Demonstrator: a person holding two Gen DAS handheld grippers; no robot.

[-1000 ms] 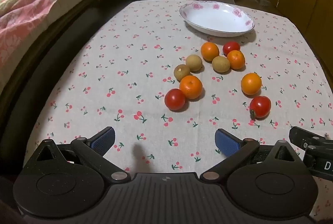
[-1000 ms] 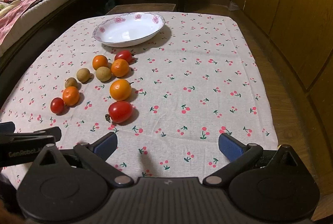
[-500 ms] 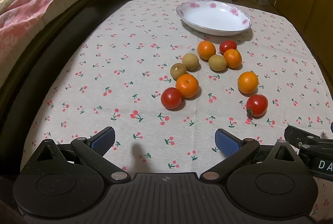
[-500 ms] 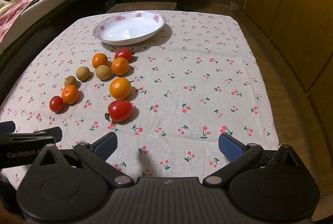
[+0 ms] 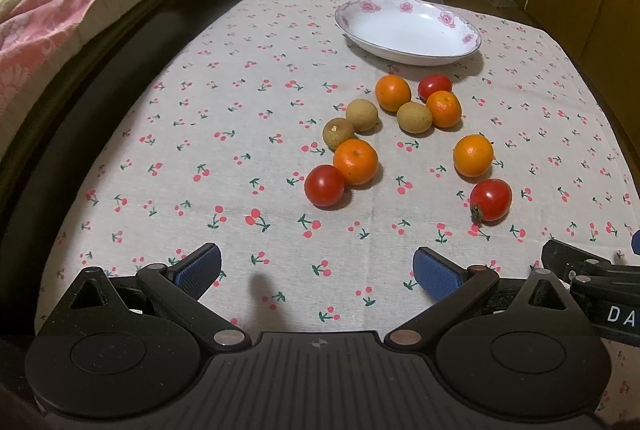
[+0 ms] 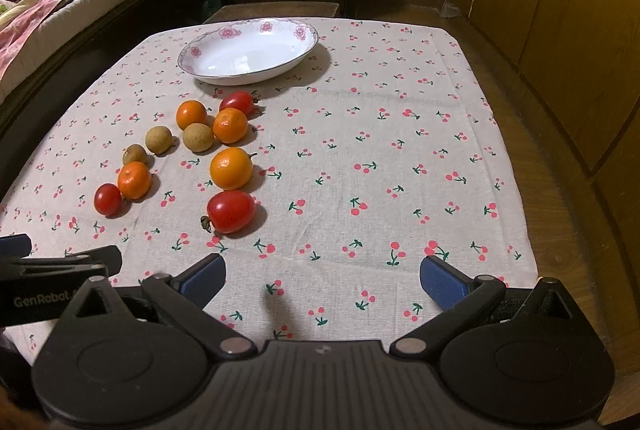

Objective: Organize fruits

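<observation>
far tomato (image 5: 435, 85) half behind orange (image 5: 443, 108), right claw (image 5: 592, 270) cut off

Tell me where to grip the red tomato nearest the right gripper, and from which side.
Grip the nearest tomato across its short middle, coming from above. It lies on its side, long axis left to right, stem end pointing left, with bare cloth around it and the orange just behind. The open right gripper could probably span it.
</observation>
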